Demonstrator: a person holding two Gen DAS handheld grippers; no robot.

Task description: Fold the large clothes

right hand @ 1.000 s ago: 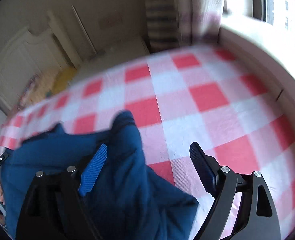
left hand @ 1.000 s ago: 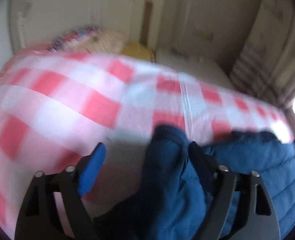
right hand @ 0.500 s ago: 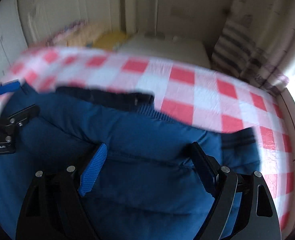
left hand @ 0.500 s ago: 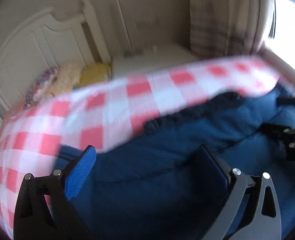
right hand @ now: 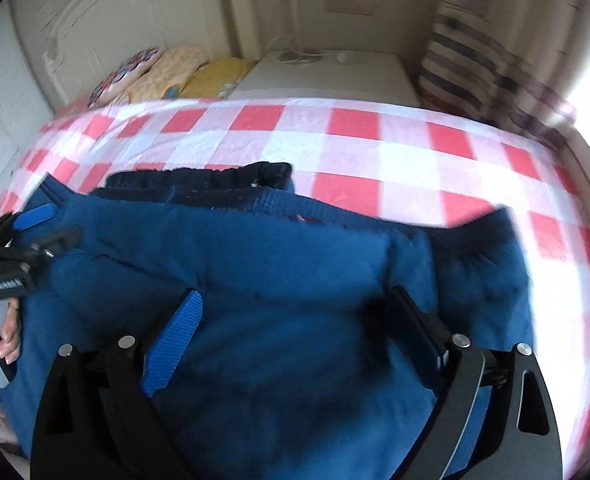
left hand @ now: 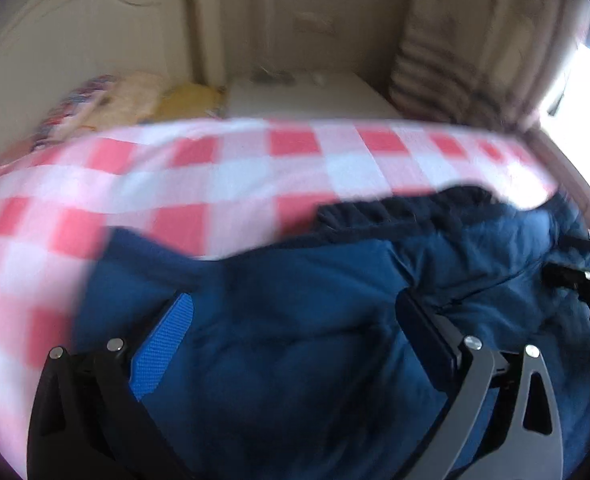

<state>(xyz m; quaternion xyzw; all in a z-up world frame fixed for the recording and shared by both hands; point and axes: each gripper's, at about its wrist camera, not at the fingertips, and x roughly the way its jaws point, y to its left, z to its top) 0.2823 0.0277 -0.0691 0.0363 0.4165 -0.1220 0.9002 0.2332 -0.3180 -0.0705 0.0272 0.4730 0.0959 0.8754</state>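
A large blue padded jacket with a dark ribbed collar lies on the bed's red-and-white checked sheet. My left gripper is open, its fingers spread wide just above the jacket's left part. My right gripper is open too, hovering over the jacket's middle and right. Neither holds any cloth. The left gripper also shows at the left edge of the right wrist view, and the right gripper at the right edge of the left wrist view.
A white headboard and several pillows stand at the far left. A white bedside cabinet sits behind the bed. A striped curtain and a bright window lie to the right.
Both grippers have swung from the jacket's outer ends to point over its body. The jacket now lies spread out flat across the sheet instead of bunched.
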